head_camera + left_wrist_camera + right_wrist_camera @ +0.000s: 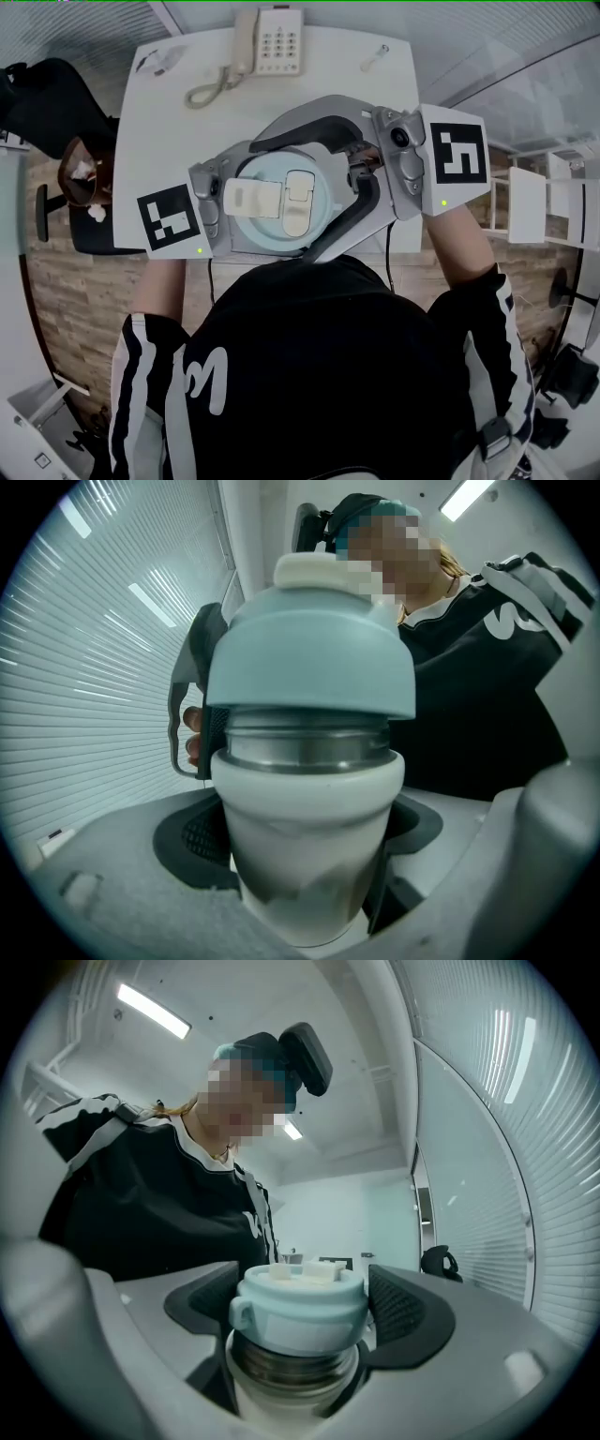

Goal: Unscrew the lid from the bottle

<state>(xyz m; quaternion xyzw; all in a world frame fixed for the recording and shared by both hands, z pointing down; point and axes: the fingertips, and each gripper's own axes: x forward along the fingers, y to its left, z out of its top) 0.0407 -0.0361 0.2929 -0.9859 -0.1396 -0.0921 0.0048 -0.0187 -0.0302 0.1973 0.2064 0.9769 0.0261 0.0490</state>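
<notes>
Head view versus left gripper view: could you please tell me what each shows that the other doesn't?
Only the head view: the telephone on the white table. Only the left gripper view: the steel neck and the white bottle body, clamped by the left hand-held gripper. Both: the pale blue lid and the person's black top.

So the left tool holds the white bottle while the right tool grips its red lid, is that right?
Not quite: the lid is pale blue, not red, as the right gripper view shows. The rest stands.
</notes>
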